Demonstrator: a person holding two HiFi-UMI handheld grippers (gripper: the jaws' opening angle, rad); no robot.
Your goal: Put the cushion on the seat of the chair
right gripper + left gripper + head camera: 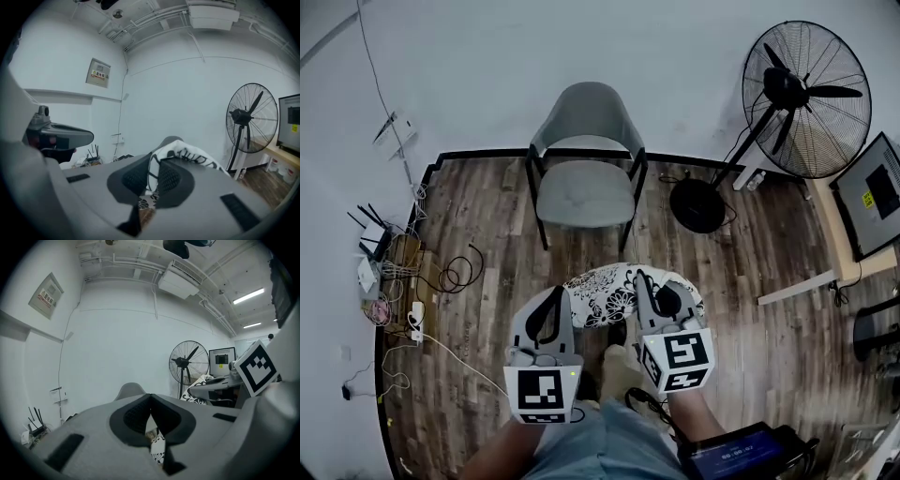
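We are pinching the cushion (609, 298) shut in left gripper (556, 296) and right gripper (648, 283). The chair (581, 192) is standing straight ahead, equally near both.

We note open floor (581, 253) straight ahead to the chair (586, 112). Its seat (584, 192) takes approach from the front, between two dark armrests (532, 167). Fan base (697, 204) stands just right of the chair, desk (827, 234) beyond; cables (450, 277) and routers (373, 239) crowd the left wall.
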